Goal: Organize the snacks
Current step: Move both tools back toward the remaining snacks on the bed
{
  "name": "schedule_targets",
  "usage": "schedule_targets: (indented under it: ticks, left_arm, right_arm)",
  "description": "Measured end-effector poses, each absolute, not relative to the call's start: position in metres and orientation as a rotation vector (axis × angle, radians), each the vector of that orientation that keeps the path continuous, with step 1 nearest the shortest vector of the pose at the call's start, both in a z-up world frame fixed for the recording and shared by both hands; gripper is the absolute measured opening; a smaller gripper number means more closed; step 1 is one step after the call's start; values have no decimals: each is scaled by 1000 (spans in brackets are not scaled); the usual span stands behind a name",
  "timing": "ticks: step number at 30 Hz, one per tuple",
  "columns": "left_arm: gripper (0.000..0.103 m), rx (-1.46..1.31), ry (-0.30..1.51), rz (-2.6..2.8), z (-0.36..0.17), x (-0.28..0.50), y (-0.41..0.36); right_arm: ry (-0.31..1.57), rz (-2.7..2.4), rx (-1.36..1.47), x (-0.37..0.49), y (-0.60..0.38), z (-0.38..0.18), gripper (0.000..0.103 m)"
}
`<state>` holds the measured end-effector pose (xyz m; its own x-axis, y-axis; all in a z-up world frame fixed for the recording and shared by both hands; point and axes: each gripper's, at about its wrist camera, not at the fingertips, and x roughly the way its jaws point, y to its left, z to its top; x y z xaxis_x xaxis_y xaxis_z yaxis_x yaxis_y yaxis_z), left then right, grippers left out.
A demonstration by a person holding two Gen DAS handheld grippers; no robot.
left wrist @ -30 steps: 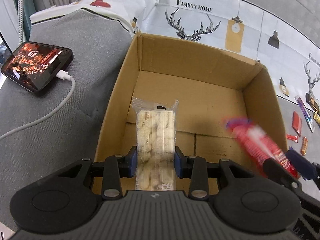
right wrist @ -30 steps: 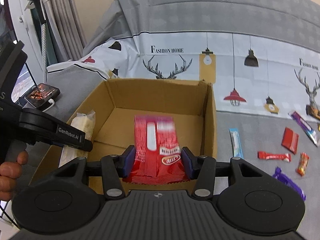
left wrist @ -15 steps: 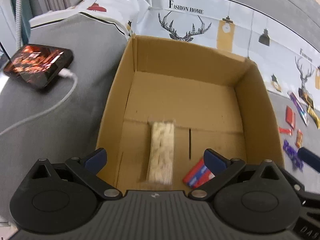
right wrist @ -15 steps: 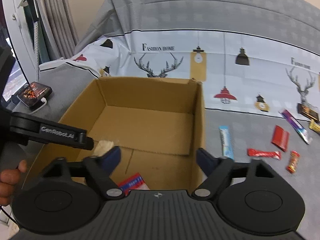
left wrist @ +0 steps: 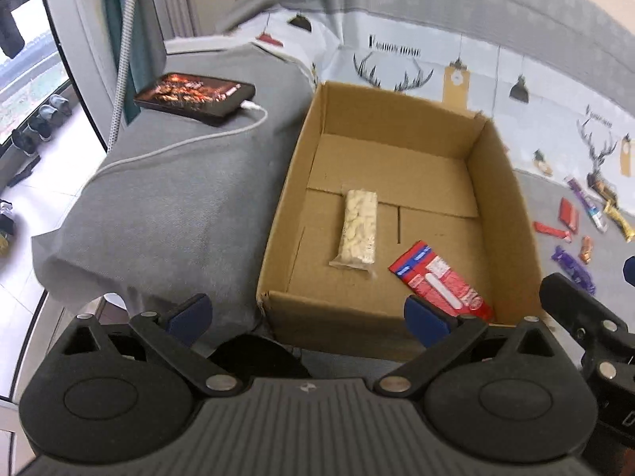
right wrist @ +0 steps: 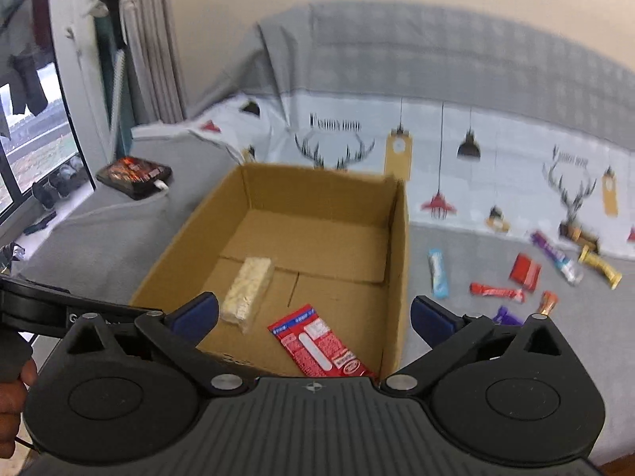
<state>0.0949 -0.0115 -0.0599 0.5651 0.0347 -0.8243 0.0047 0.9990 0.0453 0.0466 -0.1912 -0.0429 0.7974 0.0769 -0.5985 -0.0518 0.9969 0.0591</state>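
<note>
While the phone [left wrist: 194,97] lies at far left on the grey cover [left wrist: 170,198], its screen lit and a white cable [left wrist: 174,144] running from its end across the fabric, the cardboard box [left wrist: 278,214] sits just to its right, open at the top. Inside the box, on the floor flaps, a clear-wrapped pale snack bar [left wrist: 358,227] lies lengthwise toward the left half, and a red snack packet [left wrist: 440,283] lies at a slant near the front right corner — the two are close but not touching.

The left gripper [left wrist: 307,317] hangs over the box's near wall with its blue pads spread wide and nothing between them. The right gripper [right wrist: 313,313] is likewise above the front of the box; its jaws are opening, and only the box's contents show far below the gap, not gripped by anything. At the left edge of the right wrist view, a hand [right wrist: 14,404] holds the black handle of the other tool.

Further right, beyond the box's wall, loose snacks lie on the cover — a light blue bar [right wrist: 437,273] nearest the box, then a red stick [right wrist: 496,291], a red square packet [right wrist: 525,271], a purple wrapper [right wrist: 508,316], a small orange sweet [right wrist: 547,302], a long purple-and-white bar [right wrist: 557,257] and a gold bar [right wrist: 599,265].
</note>
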Motion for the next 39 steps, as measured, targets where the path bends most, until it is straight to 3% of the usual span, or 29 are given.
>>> schedule_targets:
  ticks: [21, 39]
  left_arm:
    - [103, 20, 798, -4, -13, 15, -20]
    - [103, 69, 786, -23, -8, 14, -37]
  right_arm:
    - [485, 62, 14, -48, -191, -6, 102]
    - [485, 31, 68, -55, -207, -8, 102]
